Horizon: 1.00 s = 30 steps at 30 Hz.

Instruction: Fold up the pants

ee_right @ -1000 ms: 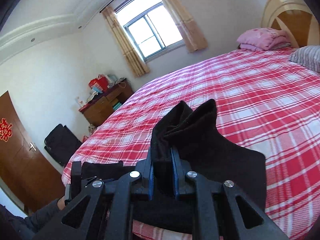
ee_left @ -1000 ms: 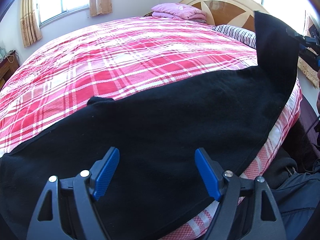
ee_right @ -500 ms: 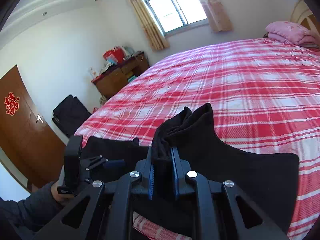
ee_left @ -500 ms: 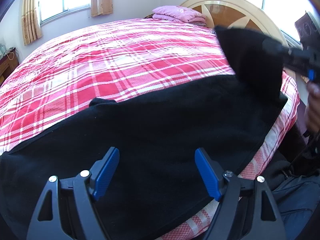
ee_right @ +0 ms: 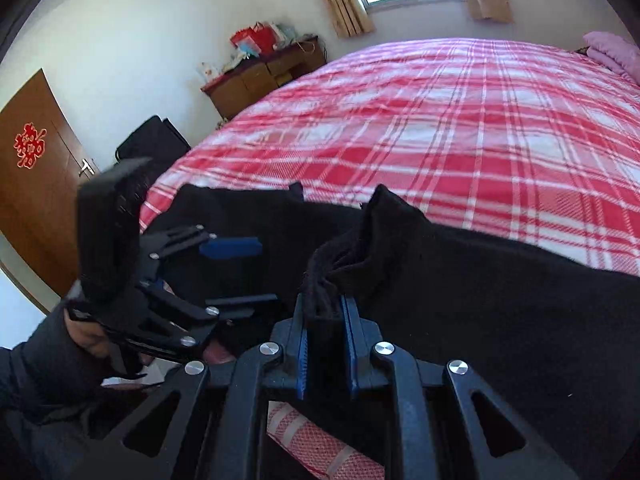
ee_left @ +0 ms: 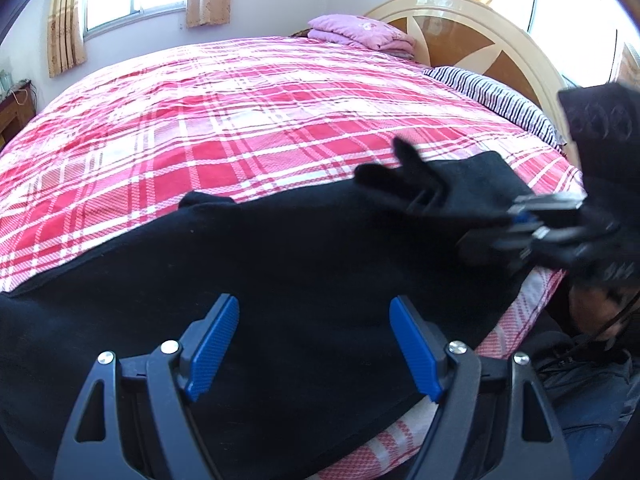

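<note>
Black pants (ee_left: 280, 280) lie spread along the near edge of the bed with the red plaid cover (ee_left: 240, 120). My left gripper (ee_left: 314, 348) is open and empty, hovering just over the pants. My right gripper (ee_right: 324, 344) is shut on a bunched end of the pants (ee_right: 360, 240) and carries it over the flat part, toward the left gripper (ee_right: 224, 272). In the left wrist view the right gripper (ee_left: 528, 224) comes in from the right, blurred, with the held end (ee_left: 420, 176) sticking out.
A striped pillow (ee_left: 500, 96) and folded pink bedding (ee_left: 360, 32) lie by the headboard (ee_left: 460, 28). A wooden desk with clutter (ee_right: 264, 76), a black bag (ee_right: 152, 144) and a door (ee_right: 32, 184) stand beyond the bed's foot.
My right gripper has swept the held pants end down and leftward over the flat pants, closer to the left gripper. The left gripper has stayed open in place.
</note>
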Motion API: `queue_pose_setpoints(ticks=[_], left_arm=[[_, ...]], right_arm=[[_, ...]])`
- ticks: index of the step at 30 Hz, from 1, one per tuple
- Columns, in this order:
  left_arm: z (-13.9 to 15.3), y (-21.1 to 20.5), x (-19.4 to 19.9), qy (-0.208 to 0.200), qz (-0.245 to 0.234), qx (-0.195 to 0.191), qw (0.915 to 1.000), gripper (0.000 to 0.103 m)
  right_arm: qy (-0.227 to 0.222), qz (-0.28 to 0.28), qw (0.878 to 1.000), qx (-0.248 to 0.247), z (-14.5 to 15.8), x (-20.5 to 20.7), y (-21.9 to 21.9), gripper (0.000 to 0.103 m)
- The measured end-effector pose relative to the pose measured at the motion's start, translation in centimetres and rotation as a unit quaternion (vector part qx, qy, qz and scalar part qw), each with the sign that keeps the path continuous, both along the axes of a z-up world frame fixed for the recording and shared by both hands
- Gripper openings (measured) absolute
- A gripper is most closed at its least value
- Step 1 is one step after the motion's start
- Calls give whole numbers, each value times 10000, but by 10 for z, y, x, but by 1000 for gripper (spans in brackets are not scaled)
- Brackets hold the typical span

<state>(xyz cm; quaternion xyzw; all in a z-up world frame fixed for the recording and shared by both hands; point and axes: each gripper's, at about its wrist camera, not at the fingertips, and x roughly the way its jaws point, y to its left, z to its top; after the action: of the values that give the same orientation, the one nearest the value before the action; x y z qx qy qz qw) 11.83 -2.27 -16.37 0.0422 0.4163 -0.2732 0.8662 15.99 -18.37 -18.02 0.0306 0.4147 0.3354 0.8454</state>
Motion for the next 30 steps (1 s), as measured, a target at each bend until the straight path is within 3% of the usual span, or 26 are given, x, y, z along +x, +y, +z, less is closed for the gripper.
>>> queue_pose_setpoints(ticks=[3, 7, 10, 14, 20, 22, 25, 26, 27, 29, 30], left_arm=[[1, -2, 0, 151, -80, -243, 9996, 81], [5, -12, 1, 289, -237, -573, 9977, 81], [5, -23, 4, 407, -310, -737, 9960, 81], [4, -40, 12, 538, -374, -952, 9933, 80], [5, -47, 23, 972, -278, -1698, 9803, 80], [8, -50, 22, 915, -260, -1618, 9822, 80], [3, -55, 21, 831, -149, -1168, 9896, 80], [1, -57, 22, 828, -137, -1106, 9903, 69], [-2, -59, 23, 851, -138, -1040, 9908, 45], [-5, -60, 24, 798, -115, -869, 9930, 18], [-5, -58, 24, 857, -171, -966, 9915, 13]], right_arm=[[468, 107, 9986, -217, -17, 5, 1, 19], [428, 192, 9988, -149, -4, -4, -18, 43], [162, 21, 9998, -134, 15, -13, -46, 44], [-10, -686, 9976, -47, 25, -18, -97, 44], [174, -1482, 9881, 363, 13, -17, -150, 44], [221, -1633, 9853, 458, 10, -14, -159, 44], [219, -1765, 9822, 606, 8, -10, -165, 44], [225, -1770, 9819, 629, 8, -10, -165, 44], [210, -1778, 9818, 626, 8, -9, -165, 44], [159, -1802, 9817, 597, 9, -10, -165, 44], [148, -1810, 9816, 596, 9, -10, -166, 44]])
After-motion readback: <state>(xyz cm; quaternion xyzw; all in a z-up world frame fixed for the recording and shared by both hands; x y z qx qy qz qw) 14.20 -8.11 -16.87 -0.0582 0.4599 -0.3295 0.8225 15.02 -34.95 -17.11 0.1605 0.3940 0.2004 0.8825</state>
